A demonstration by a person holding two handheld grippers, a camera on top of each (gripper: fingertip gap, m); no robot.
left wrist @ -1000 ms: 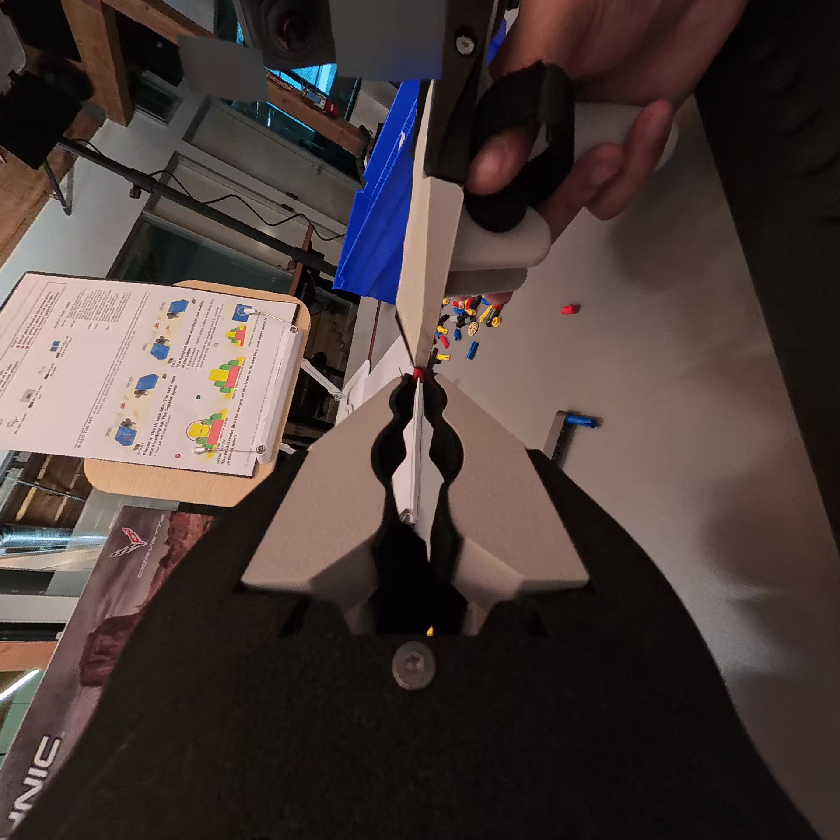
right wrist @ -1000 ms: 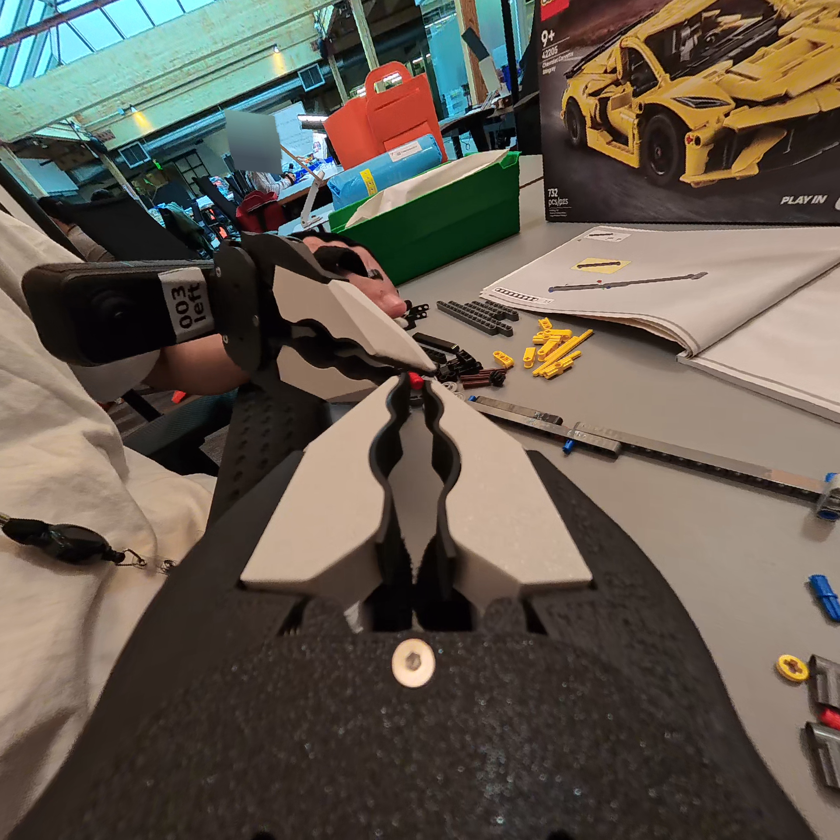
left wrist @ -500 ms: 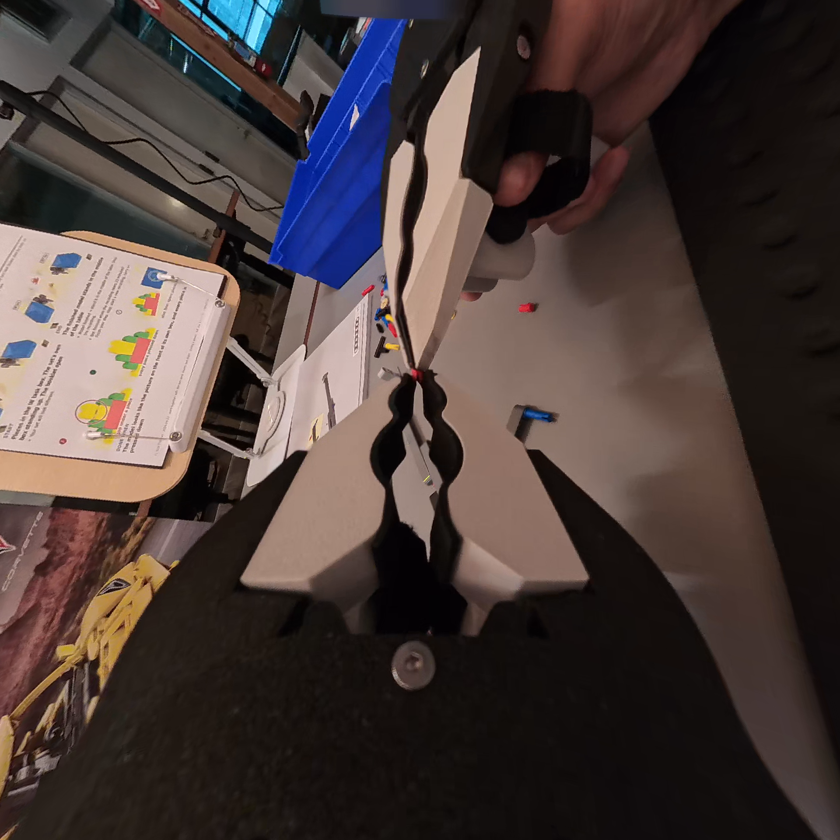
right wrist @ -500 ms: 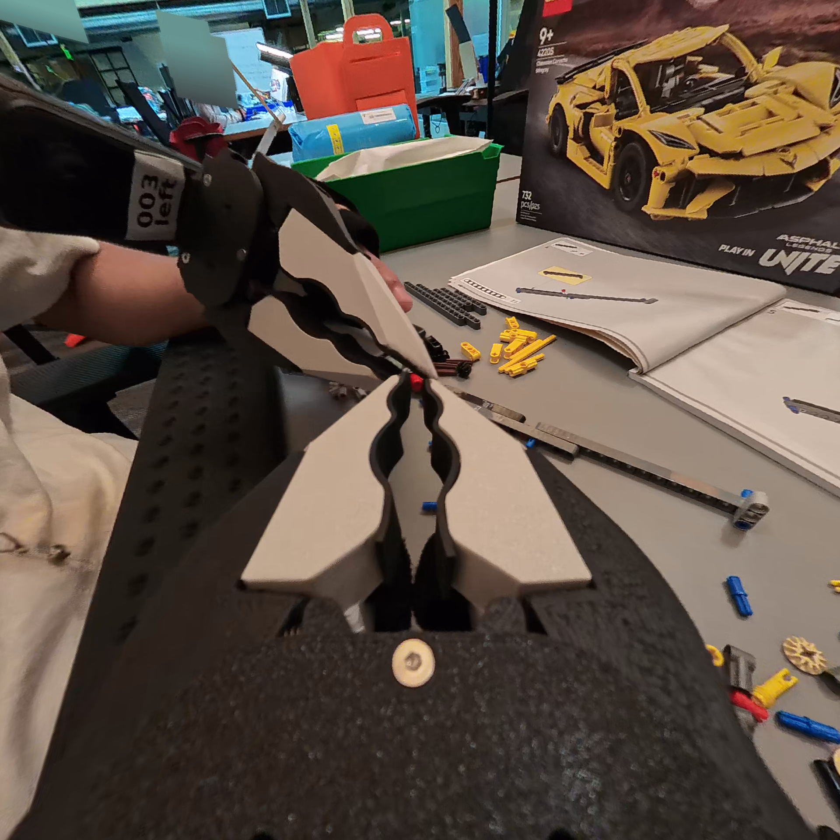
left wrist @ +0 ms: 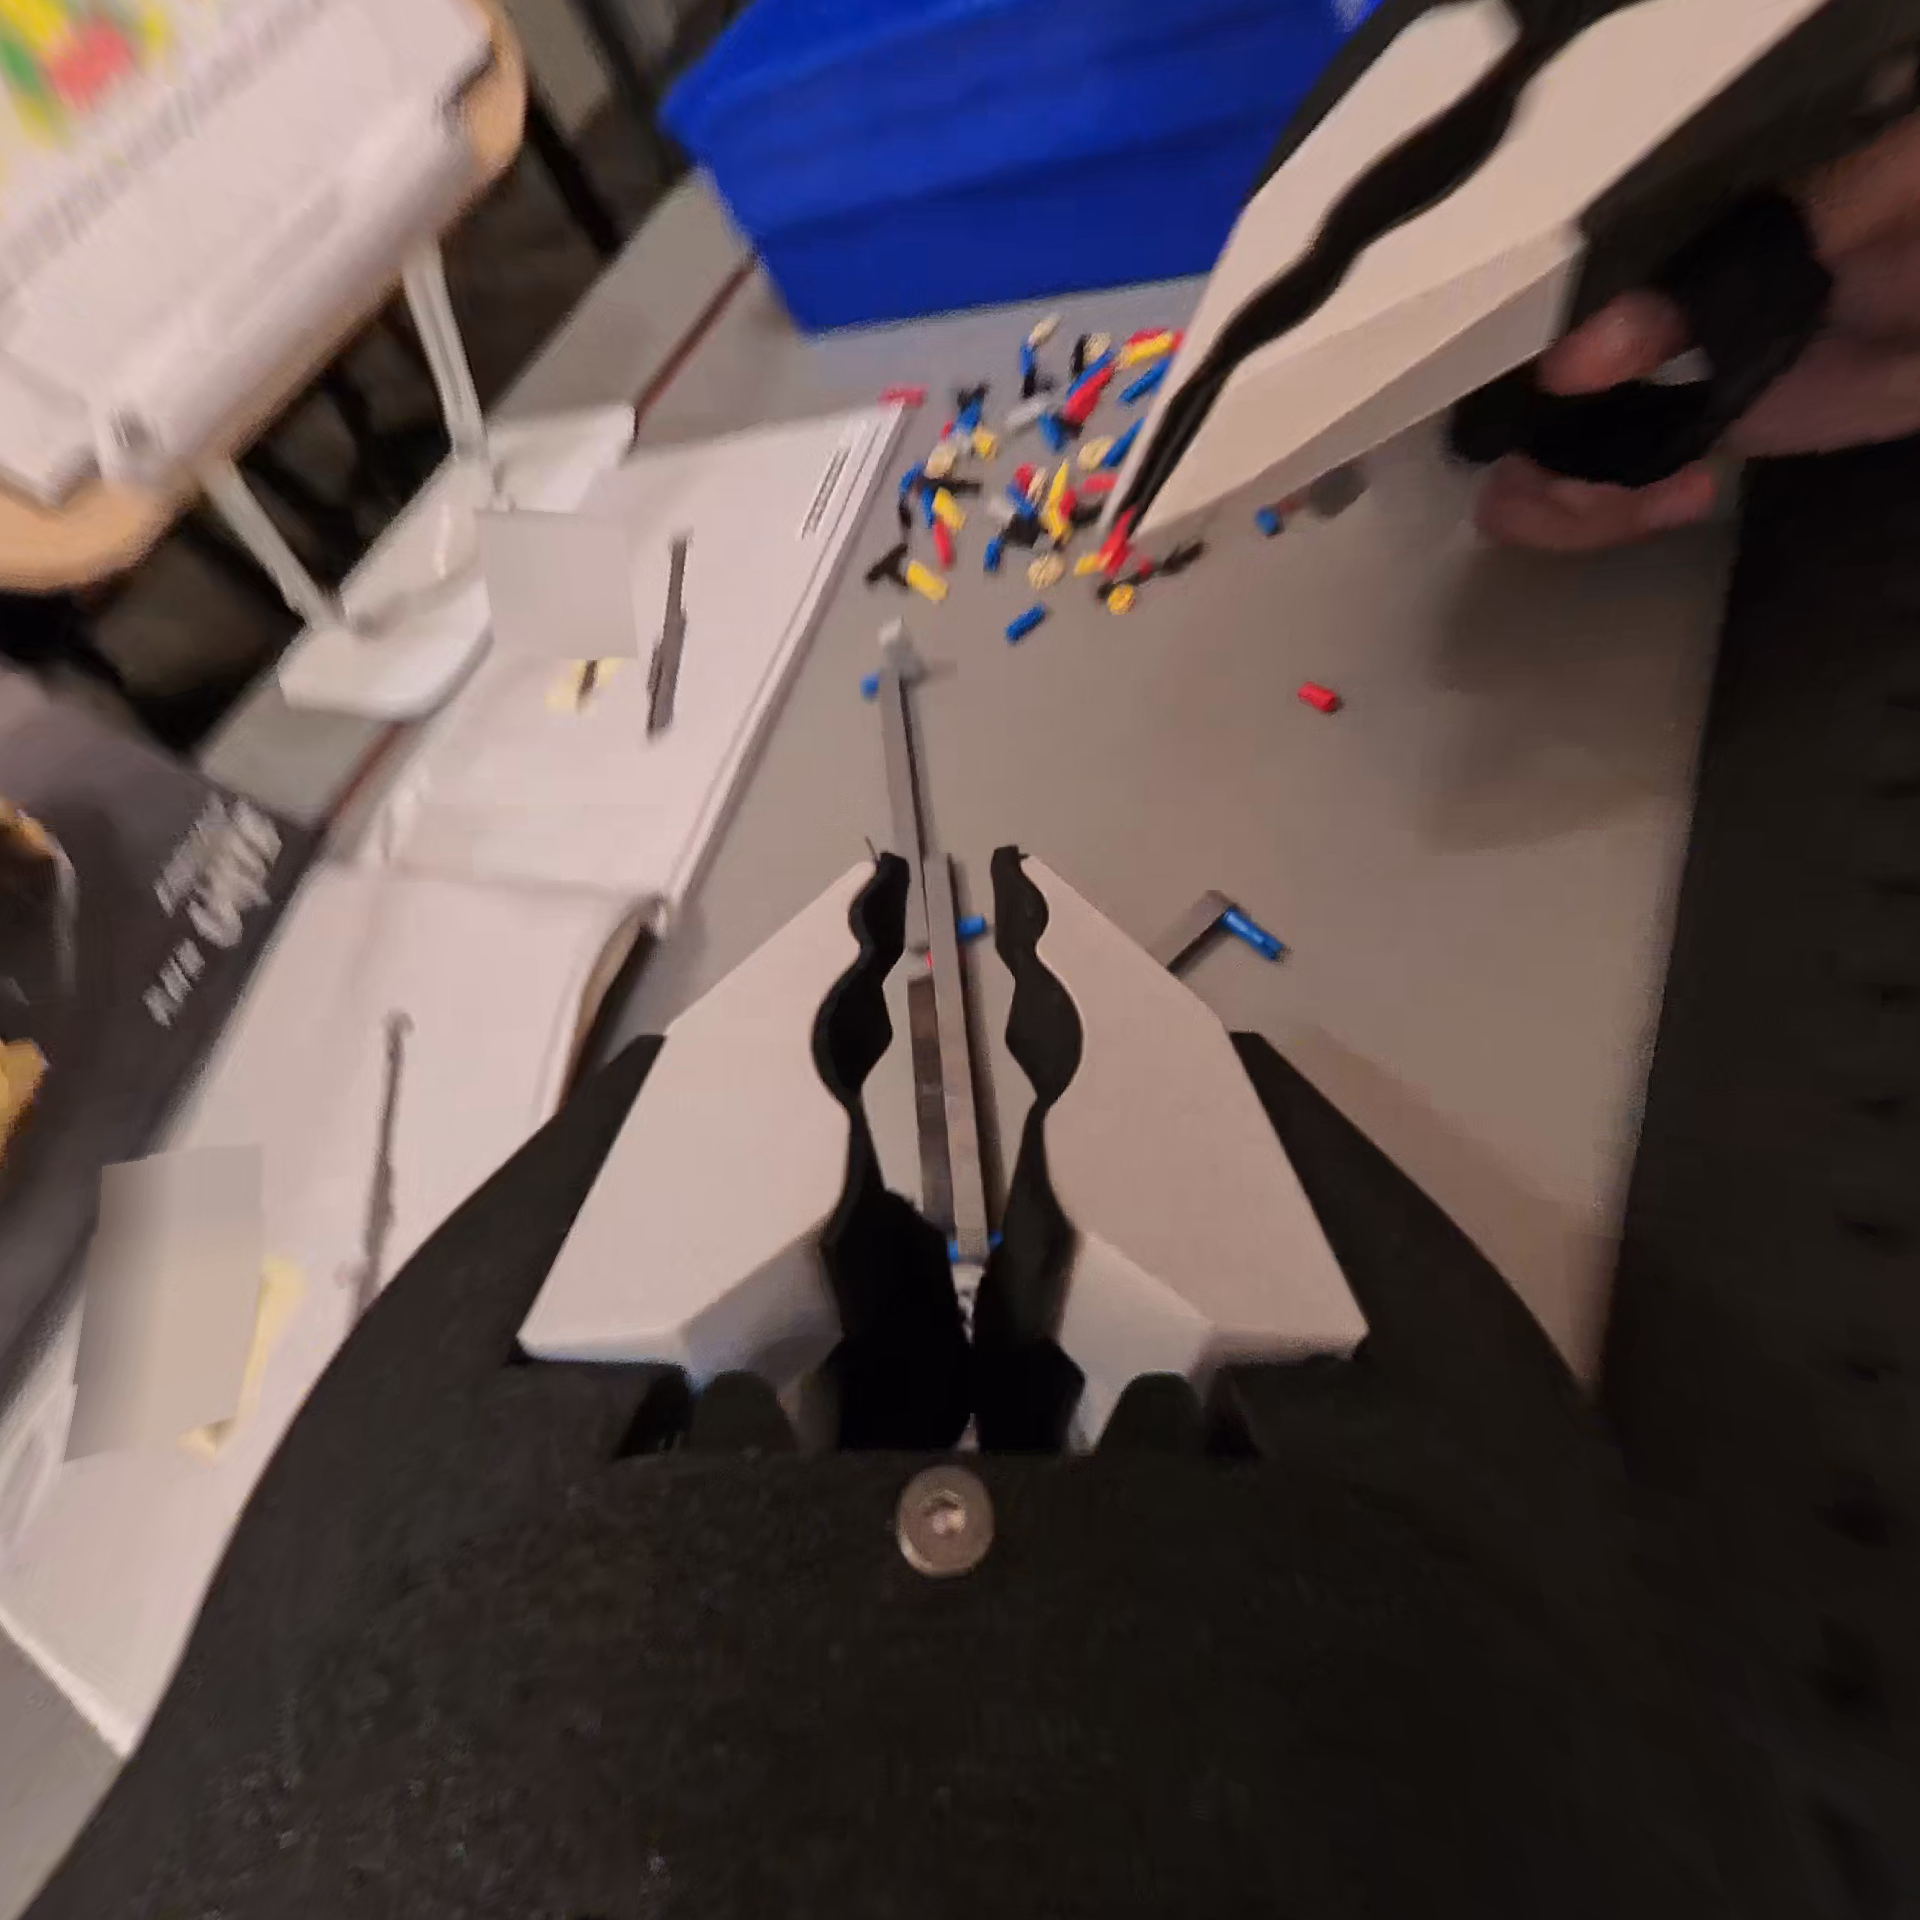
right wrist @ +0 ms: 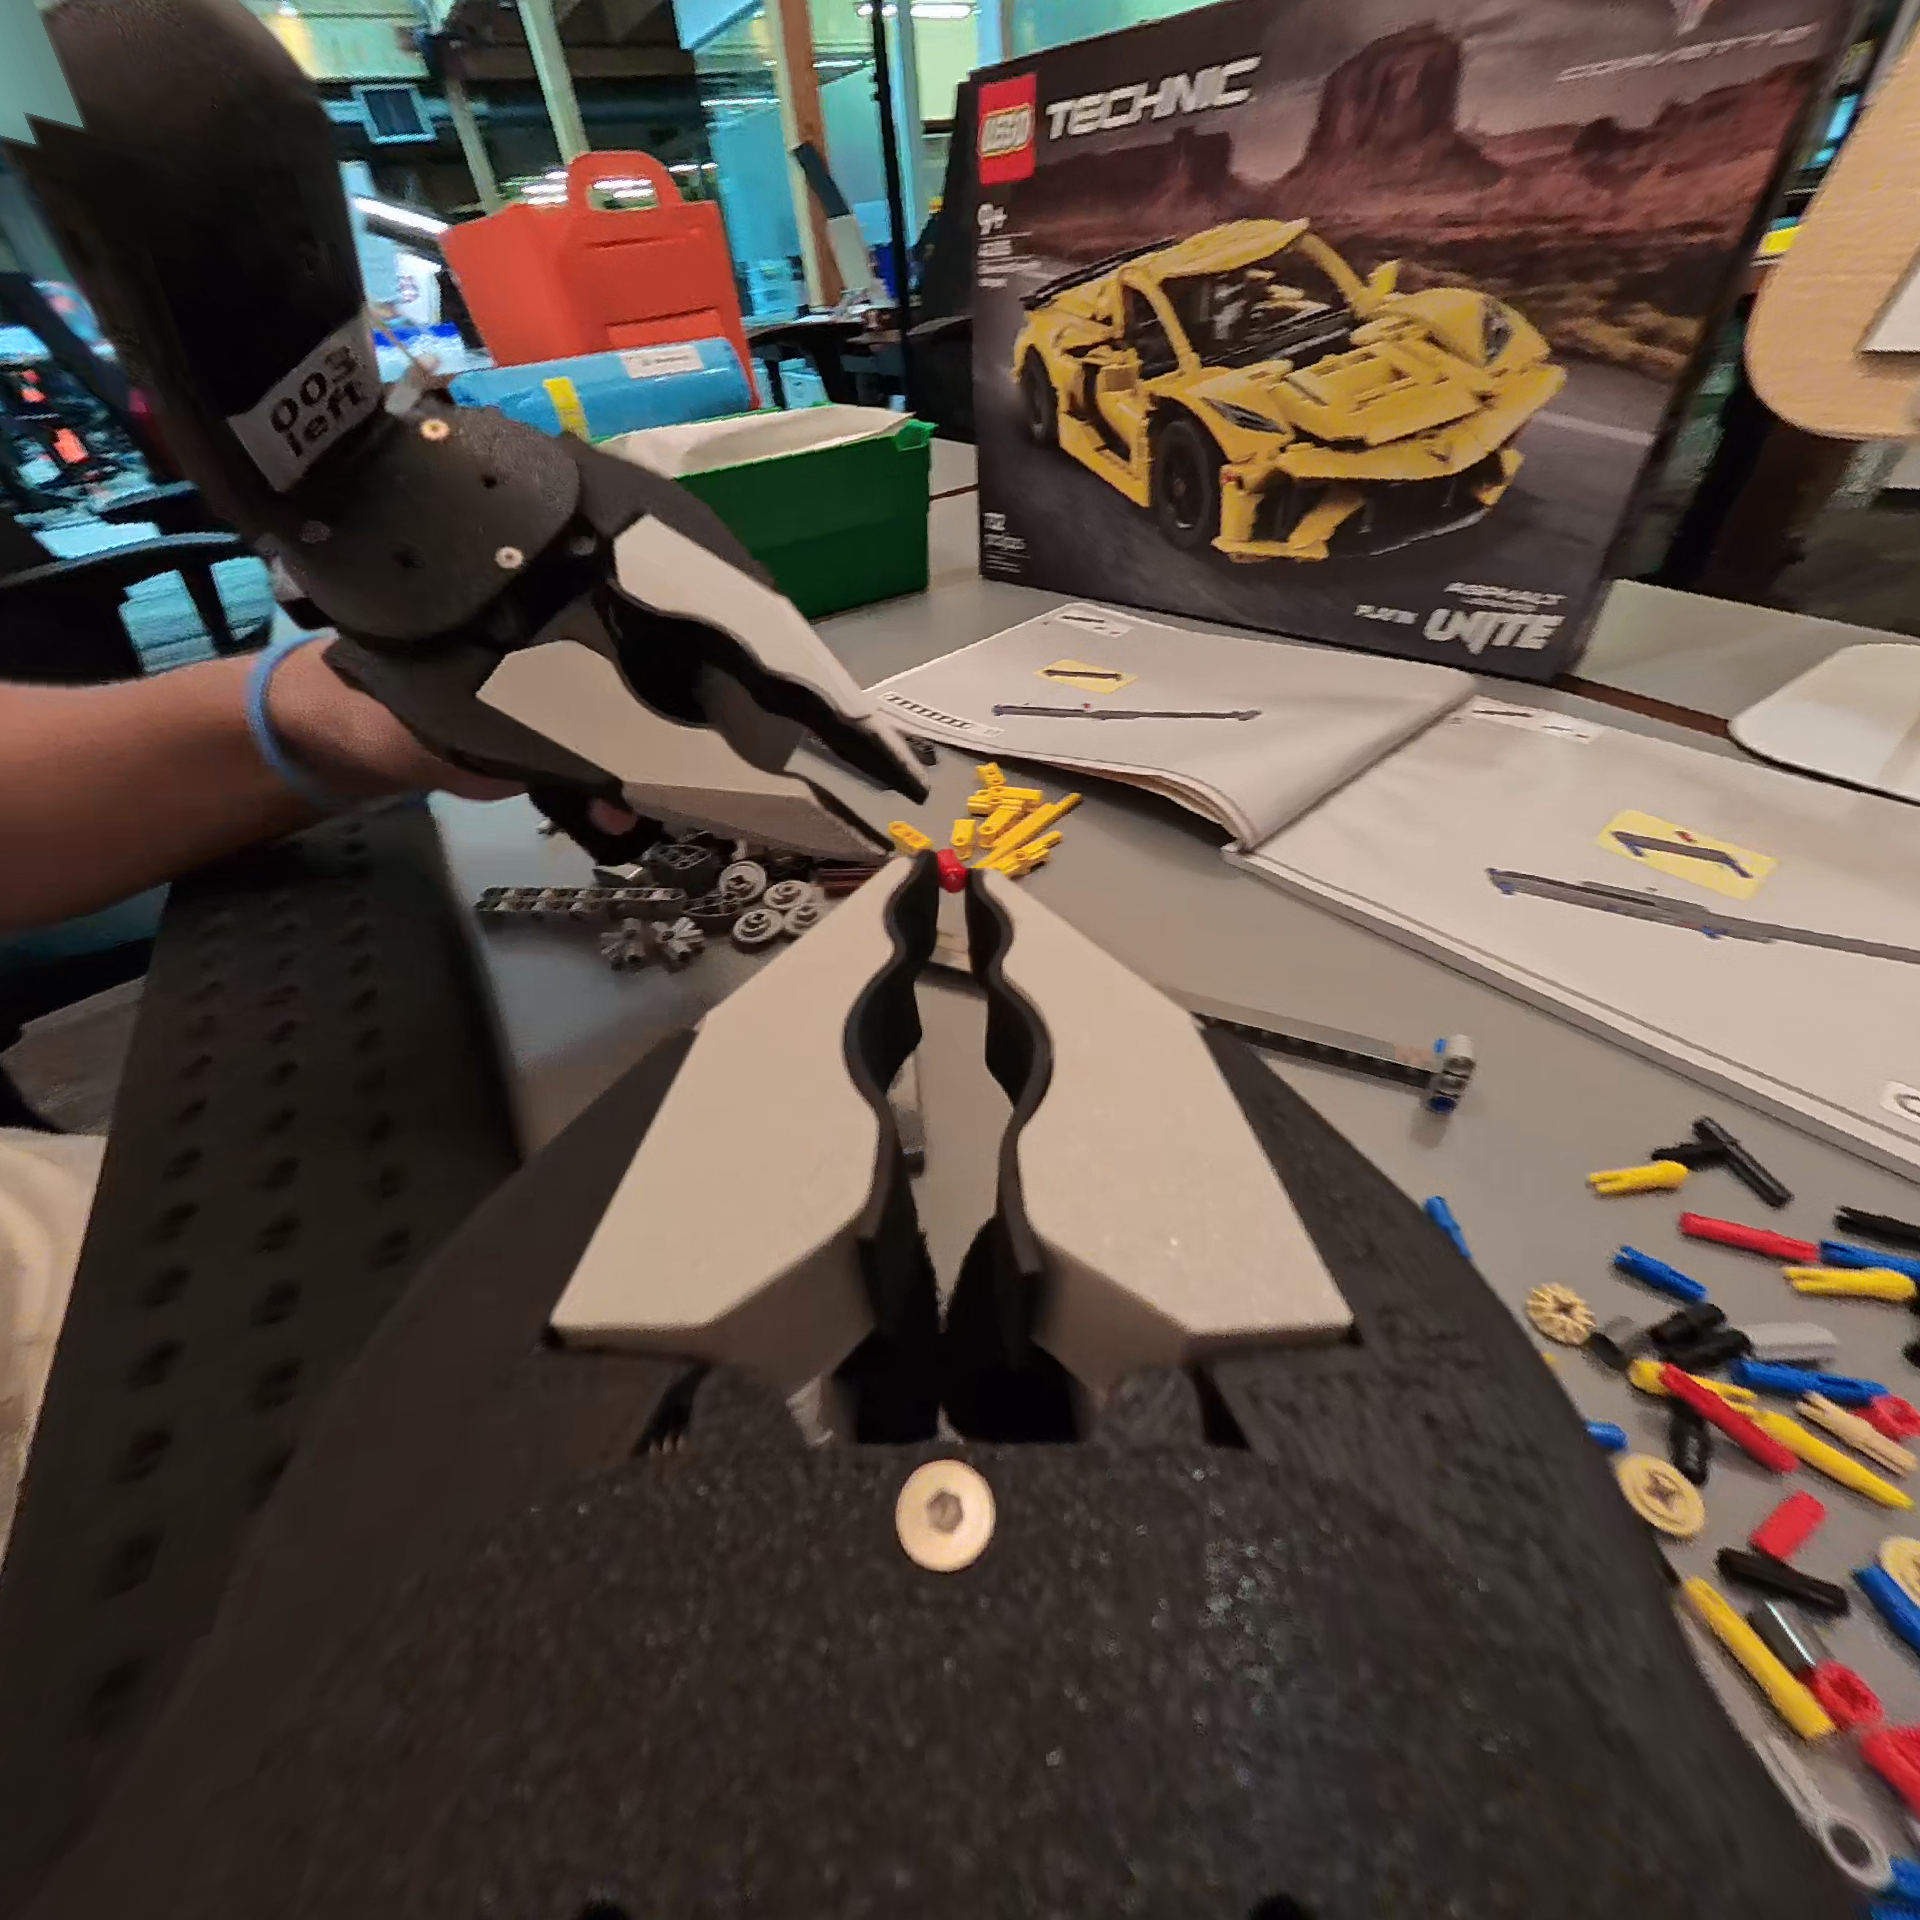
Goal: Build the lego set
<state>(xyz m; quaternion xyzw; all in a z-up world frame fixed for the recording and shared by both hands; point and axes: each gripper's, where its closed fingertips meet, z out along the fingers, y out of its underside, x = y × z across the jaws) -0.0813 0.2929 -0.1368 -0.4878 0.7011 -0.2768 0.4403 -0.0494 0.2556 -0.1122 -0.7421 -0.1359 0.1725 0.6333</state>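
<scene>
My right gripper (right wrist: pixel 948 875) is shut on a small red piece (right wrist: pixel 948 865), pinched at its very tips above the table. My left gripper (left wrist: pixel 940 862) is open and empty. It hovers over a long grey beam (left wrist: pixel 940 1039) that lies on the table and runs away from me. In the right wrist view the left gripper (right wrist: pixel 902 821) sits just left of the red piece, jaws slightly apart, clear of it. The same beam (right wrist: pixel 1340 1049) lies behind my right fingers. The right gripper (left wrist: pixel 1127 520) shows at the upper right of the left wrist view.
Loose coloured pins lie in a pile (left wrist: pixel 1039 488), seen at the right in the right wrist view (right wrist: pixel 1766 1403). Yellow pieces (right wrist: pixel 1008 821) and grey gears (right wrist: pixel 727 904) lie ahead. Open booklets (right wrist: pixel 1143 707), the set's box (right wrist: pixel 1351 364), a green bin (right wrist: pixel 810 509) and a blue bin (left wrist: pixel 987 156) ring the table. About 6 cm separates my left fingertips from my right.
Both grippers pinched the red piece tip to tip. The left gripper has opened, let go and swung down over the grey beam. The right gripper still holds the piece.
</scene>
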